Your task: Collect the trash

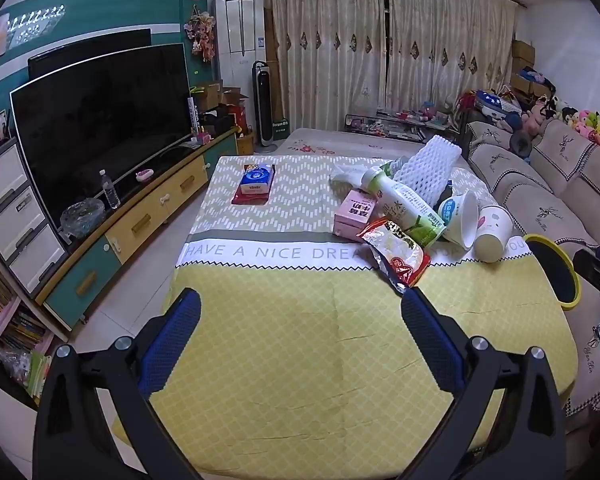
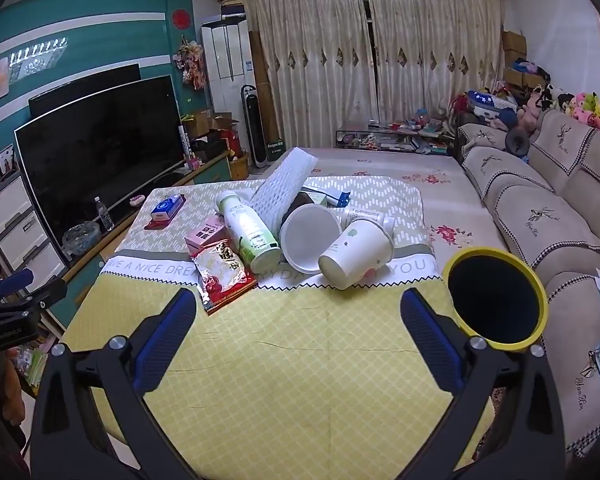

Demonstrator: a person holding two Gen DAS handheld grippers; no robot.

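Two grippers hang over the yellow cloth [image 2: 284, 360]. The left gripper [image 1: 300, 312] and the right gripper [image 2: 298, 308] are both spread wide and hold nothing. Near the right one, at 3 o'clock, sits a yellow bin [image 2: 540, 300]. Farther off, at 12 o'clock, the trash lies in a pile: a snack bag [image 2: 224, 276], a paper cup [image 2: 356, 254], a bottle [image 2: 246, 228], a white foam net [image 2: 280, 188].
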